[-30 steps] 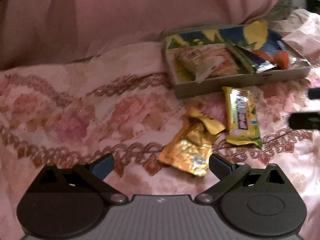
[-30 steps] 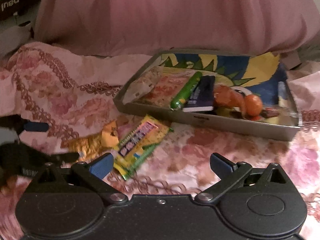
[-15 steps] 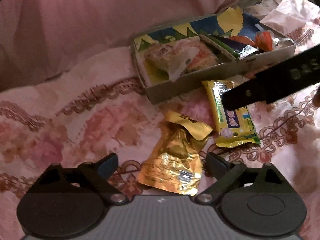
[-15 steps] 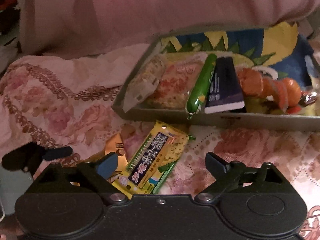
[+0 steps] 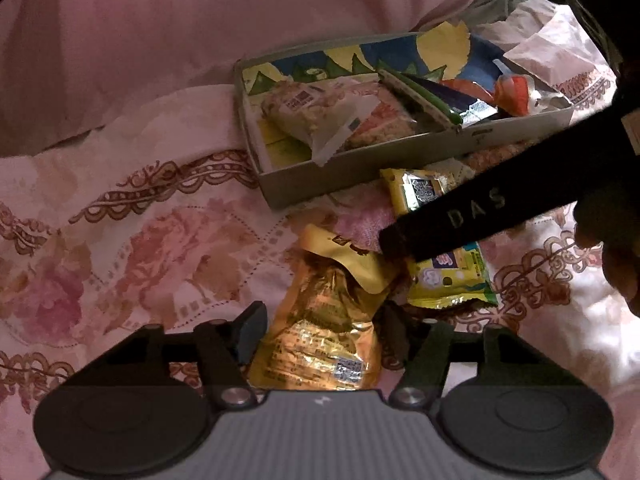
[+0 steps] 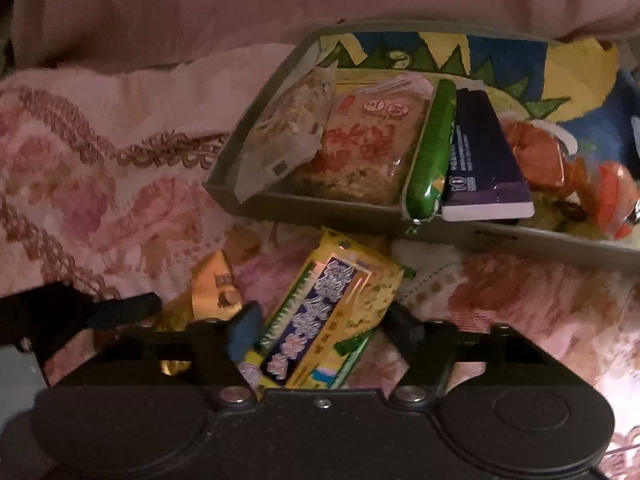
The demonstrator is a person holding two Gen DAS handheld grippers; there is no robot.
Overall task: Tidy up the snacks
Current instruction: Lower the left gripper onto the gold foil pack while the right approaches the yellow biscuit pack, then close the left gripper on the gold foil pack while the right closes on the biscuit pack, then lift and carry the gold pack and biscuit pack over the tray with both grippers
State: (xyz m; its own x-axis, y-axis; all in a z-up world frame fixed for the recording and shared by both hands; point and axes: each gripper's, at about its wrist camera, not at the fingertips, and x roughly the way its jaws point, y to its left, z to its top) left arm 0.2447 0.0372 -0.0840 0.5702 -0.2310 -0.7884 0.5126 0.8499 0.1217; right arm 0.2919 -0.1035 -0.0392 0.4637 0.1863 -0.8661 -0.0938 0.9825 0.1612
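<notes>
Left tongs (image 5: 320, 334): spread wide, straddling the near end of the gold foil pouch (image 5: 324, 332); whether the pads touch the foil cannot be told.
Right tongs (image 6: 322, 326): spread, one finger either side of the near half of the yellow snack bar (image 6: 320, 320); contact unclear.
Gold foil pouch: flat on the floral bedspread (image 5: 140, 248), its far flap folded over, its right edge just beside the yellow bar.
Yellow snack bar: lies on the bedspread near the tray's front wall, partly crossed by the right tool's dark body in the left wrist view.
Tray (image 5: 360, 178): shallow box, far of both loose snacks, its near wall low.
Tray contents: cracker packets (image 6: 360, 148) at left, a green stick (image 6: 434, 148) and a dark bar (image 6: 480, 160) in the middle, orange wrappers (image 6: 540, 156) at right.
Open room: bare bedspread stretches left of the pouch and tray; the tray's left near corner has some bare floor.
Far edge: pink bedding (image 5: 200, 20) rises behind the tray.
</notes>
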